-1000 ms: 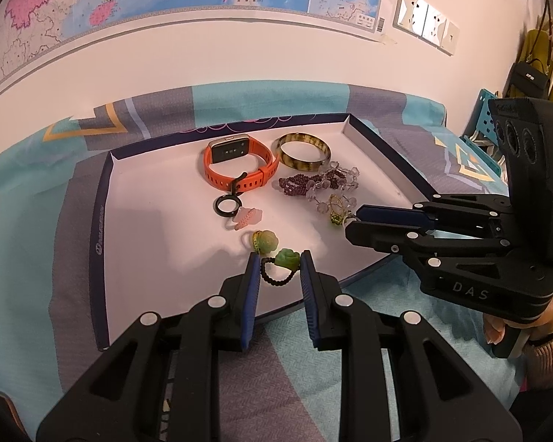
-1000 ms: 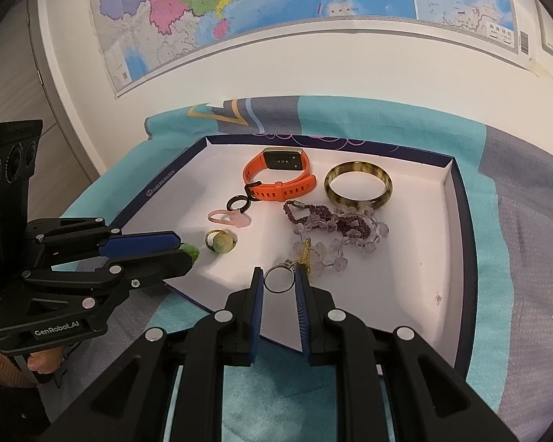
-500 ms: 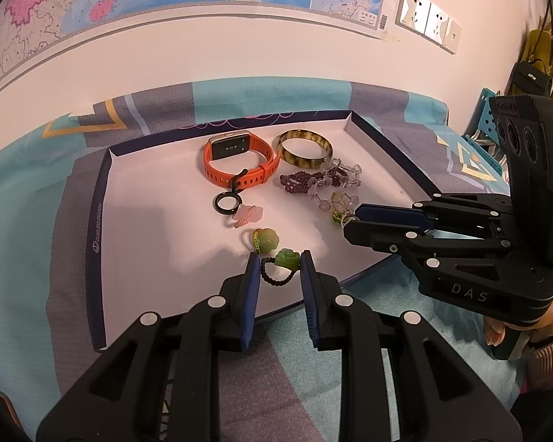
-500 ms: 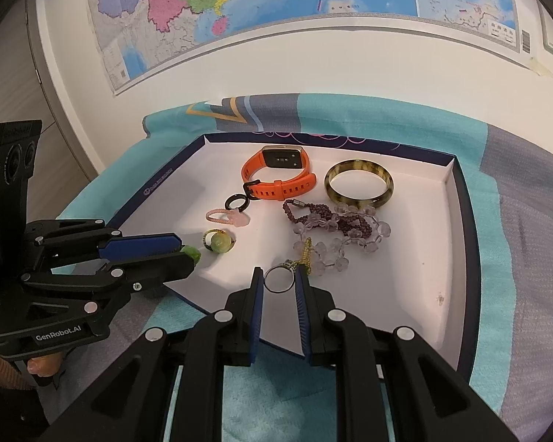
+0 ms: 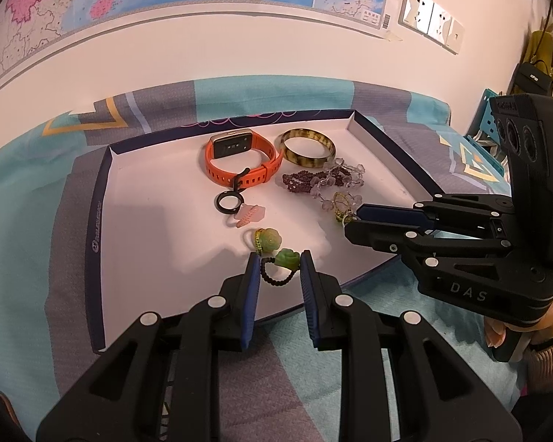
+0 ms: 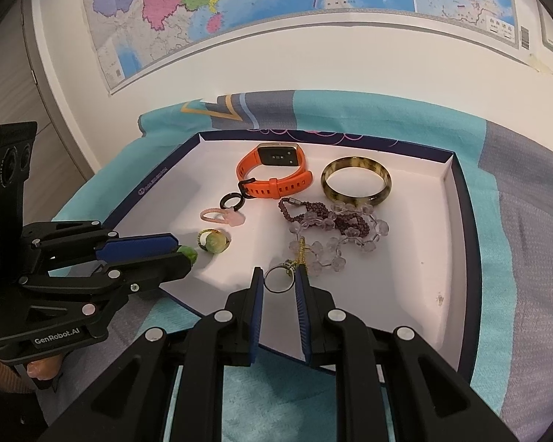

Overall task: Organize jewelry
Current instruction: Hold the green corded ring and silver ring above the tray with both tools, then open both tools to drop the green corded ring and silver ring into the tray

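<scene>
Lower centre of my left view: my left tool (image 5: pixel 278 270), its blue pads closed to a narrow gap on a green ring (image 5: pixel 283 266) with a black beaded band, over the tray's near edge.

Lower centre of my right view: my right tool (image 6: pixel 279 283), pads likewise narrowed on a thin metal ring (image 6: pixel 278 279) with a gold top, touching both sides as far as I can tell.

White tray (image 5: pixel 103 191) with dark rim, on a teal and grey cloth (image 6: pixel 516 228), mid-frame in both views.

Just beyond the left tool: a second green ring (image 5: pixel 267 239) with a gold band.

Next back: pink ring (image 5: pixel 247 215), touching a black ring (image 5: pixel 228 202).

Right of centre: clear and purple beads (image 6: pixel 335 228), tangled together, just beyond the right tool.

Upper tray: orange watch (image 5: pixel 241 164), its strap end lying on the black ring; beside it to the right, an amber bangle (image 5: pixel 306 147).

Top of frame: wall map (image 6: pixel 276 7).
</scene>
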Action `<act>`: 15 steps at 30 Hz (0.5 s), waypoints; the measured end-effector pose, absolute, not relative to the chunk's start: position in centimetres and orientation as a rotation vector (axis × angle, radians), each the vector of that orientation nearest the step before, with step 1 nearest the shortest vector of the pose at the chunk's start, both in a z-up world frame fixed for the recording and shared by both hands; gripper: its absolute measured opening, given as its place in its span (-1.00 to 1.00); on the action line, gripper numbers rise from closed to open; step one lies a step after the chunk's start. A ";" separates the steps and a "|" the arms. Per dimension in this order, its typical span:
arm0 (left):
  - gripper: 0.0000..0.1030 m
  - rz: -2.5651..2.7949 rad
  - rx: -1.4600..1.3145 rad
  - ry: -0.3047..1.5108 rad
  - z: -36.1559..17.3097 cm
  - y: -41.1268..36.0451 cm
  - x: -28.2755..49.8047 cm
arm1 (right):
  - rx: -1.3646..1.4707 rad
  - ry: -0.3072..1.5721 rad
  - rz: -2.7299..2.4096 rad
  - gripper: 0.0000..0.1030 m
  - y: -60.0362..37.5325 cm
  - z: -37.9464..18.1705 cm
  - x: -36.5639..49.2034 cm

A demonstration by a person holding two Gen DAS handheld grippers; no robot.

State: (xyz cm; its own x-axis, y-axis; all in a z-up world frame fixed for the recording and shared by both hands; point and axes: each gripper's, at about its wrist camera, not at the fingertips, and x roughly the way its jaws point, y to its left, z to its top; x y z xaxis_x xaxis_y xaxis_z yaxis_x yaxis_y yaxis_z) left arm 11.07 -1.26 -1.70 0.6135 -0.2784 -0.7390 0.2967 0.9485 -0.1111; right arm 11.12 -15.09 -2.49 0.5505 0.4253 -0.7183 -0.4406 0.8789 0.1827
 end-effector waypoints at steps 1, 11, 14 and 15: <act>-0.56 -0.331 0.023 0.848 -1.7 -1.3 11.1 | -0.020 0.845 0.513 -0.70 -15.0 -2.5 11.1; -0.56 -0.326 0.022 0.853 -1.9 -1.2 11.4 | -0.018 0.852 0.503 -0.69 -15.1 -2.5 11.2; -0.55 -0.322 0.019 0.853 -1.9 -1.2 11.4 | -0.016 0.853 0.499 -0.69 -15.1 -2.5 11.3; -0.54 -0.320 0.018 0.853 -1.9 -1.2 11.3 | -0.015 0.854 0.498 -0.69 -15.1 -2.5 11.3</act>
